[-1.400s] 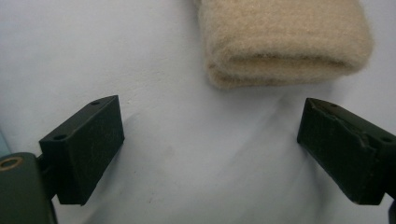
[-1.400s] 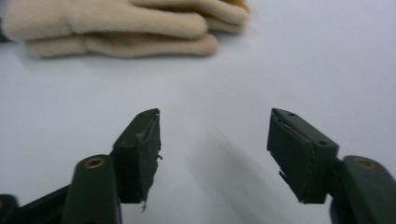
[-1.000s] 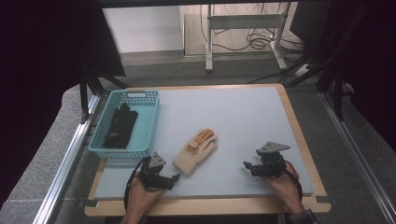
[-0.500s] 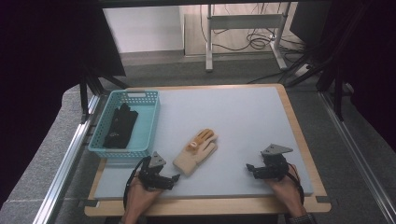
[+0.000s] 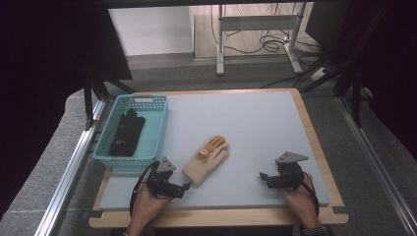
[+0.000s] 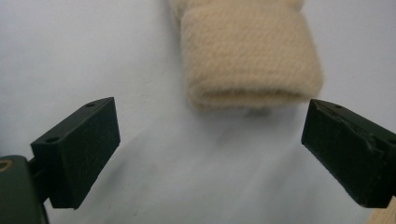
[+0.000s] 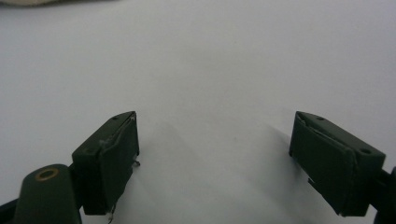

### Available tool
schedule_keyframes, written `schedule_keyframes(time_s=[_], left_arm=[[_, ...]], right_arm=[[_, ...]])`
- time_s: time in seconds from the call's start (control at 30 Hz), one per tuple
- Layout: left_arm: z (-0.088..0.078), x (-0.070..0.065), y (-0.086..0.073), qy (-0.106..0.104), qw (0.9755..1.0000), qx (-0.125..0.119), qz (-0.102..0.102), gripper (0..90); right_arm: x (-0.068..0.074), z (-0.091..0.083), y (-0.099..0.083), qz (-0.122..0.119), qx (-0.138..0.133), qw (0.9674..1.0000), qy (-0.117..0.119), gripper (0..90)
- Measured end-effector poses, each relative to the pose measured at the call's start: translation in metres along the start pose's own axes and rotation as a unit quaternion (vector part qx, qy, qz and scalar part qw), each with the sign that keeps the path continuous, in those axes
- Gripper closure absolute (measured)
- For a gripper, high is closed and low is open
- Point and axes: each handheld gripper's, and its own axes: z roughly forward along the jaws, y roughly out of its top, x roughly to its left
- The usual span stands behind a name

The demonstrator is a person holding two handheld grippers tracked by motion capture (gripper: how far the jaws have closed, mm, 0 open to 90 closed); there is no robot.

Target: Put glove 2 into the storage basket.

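Two grippers wait at the desk's (image 5: 255,123) near edge: the left gripper (image 5: 186,186) sits just beside the tan glove's (image 5: 206,160) cuff, the right gripper (image 5: 262,176) well apart, jaws just widened, empty. Left gripper view: cuff (image 6: 250,65) ahead, jaws open, untouched.

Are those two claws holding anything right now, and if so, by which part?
Nothing is held. The left claw stands open just short of the cuff of the beige glove, not touching it. The right claw, whose jaws have just been opening, is open over bare table.
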Motion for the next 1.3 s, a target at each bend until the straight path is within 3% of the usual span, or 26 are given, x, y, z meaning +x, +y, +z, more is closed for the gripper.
schedule_keyframes(time_s=[0.43, 0.63, 0.93, 1.3], left_arm=[[0.004, -0.01, 0.038, -0.01, 0.9999, 0.007, 0.007, 4.2], [0.021, -0.013, 0.06, -0.014, 0.9996, 0.02, 0.012, 5.0], [0.051, -0.014, 0.086, -0.003, 0.9985, 0.051, 0.018, 5.8], [0.083, -0.013, 0.098, -0.003, 0.9961, 0.087, 0.012, 6.2]], right_arm=[[0.0, 0.0, 0.0, 0.0, -0.001, 1.0, -0.001, 15.5], [0.0, 0.0, 0.0, -0.001, -0.001, 1.0, -0.001, 15.5], [0.0, 0.0, 0.0, -0.001, -0.001, 1.0, -0.001, 15.5], [0.0, 0.0, 0.0, -0.001, -0.001, 1.0, -0.001, 15.5]])
